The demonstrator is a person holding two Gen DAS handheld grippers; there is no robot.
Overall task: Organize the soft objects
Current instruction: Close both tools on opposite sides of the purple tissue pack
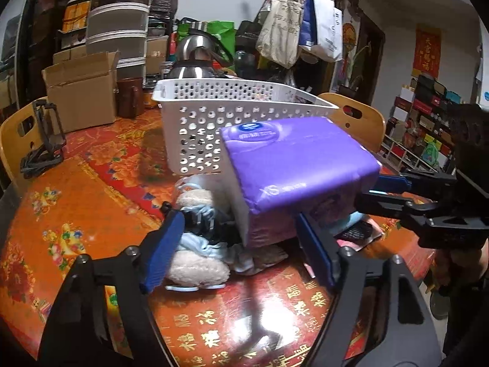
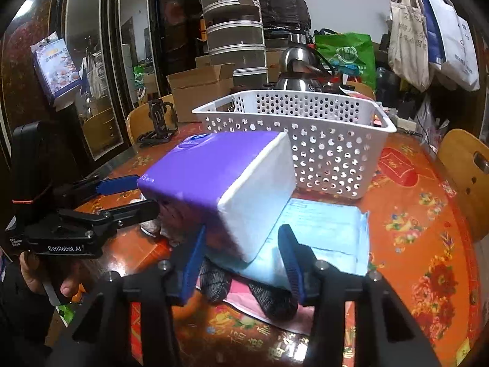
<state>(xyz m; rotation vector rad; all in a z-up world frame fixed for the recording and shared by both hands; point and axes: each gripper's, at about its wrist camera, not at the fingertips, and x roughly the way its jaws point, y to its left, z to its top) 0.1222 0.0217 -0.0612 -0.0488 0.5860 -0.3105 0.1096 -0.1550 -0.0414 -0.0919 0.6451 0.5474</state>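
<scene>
A purple and white soft pack [image 1: 293, 165] [image 2: 226, 189] is lifted, tilted, in front of the white perforated basket [image 1: 214, 113] [image 2: 321, 140]. My right gripper [image 2: 244, 263] [image 1: 366, 194] is shut on the pack's near end. My left gripper [image 1: 241, 244] [image 2: 134, 192] is open beside the pack, over a pile of fluffy white and blue soft items [image 1: 198, 244]. A light blue flat pack [image 2: 321, 235] and a dark mesh item on pink packaging [image 2: 272, 299] lie under the lifted pack.
The table has a red-orange patterned cloth [image 1: 76, 214]. A cardboard box [image 1: 82, 98], a steel kettle [image 1: 195, 58], stacked containers and hanging bags stand behind the basket. Wooden chairs [image 2: 464, 177] ring the table. A black stand [image 1: 42, 140] sits at the left edge.
</scene>
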